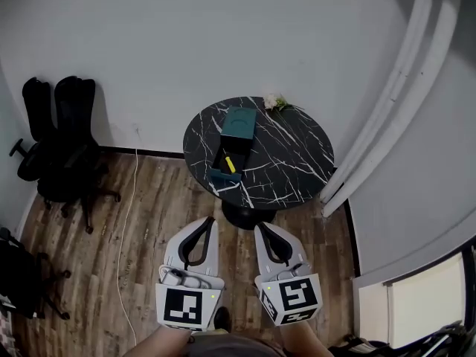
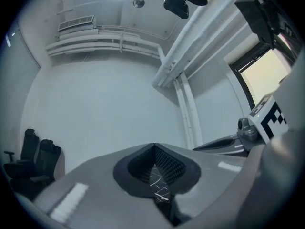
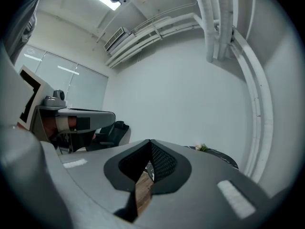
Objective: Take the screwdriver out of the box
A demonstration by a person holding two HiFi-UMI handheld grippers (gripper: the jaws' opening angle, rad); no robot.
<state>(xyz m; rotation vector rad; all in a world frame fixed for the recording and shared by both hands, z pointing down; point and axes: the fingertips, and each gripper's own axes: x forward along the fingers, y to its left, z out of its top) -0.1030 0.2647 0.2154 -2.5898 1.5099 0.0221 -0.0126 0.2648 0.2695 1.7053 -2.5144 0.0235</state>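
White walls all round, wood floor (image 1: pixel 149 222) below. Near the far wall, a round black marble counter (image 1: pixel 290 155) veined in white. On its left half, a teal box (image 1: pixel 239 122), lying open, dark inside. Within that dark part, the yellow screwdriver (image 1: pixel 230 163), lying slantwise, touched by neither gripper. At the counter's far edge, a small sprig of flowers (image 1: pixel 275 103). Left of the counter, against the wall, two black chairs (image 1: pixel 63 136); between chairs and counter, a white cable (image 1: pixel 130 199) trailing along the floor.

Nearer the camera, over the floor and short of the counter's near edge: left gripper (image 1: pixel 209 222) and right gripper (image 1: pixel 262 229), side by side, well apart from the box, both pointing toward the counter. On each, a cube with square black-and-white markers (image 1: pixel 184 307).

From the left gripper view: fingers (image 2: pixel 95 185) closed tip to tip, nothing held, only a diamond-shaped gap behind the tips with a sliver of marble showing through.

From the right gripper view: fingers (image 3: pixel 214 180) likewise closed at the tips and empty, wood floor showing through the gap, flowers and counter edge just beyond on the right.
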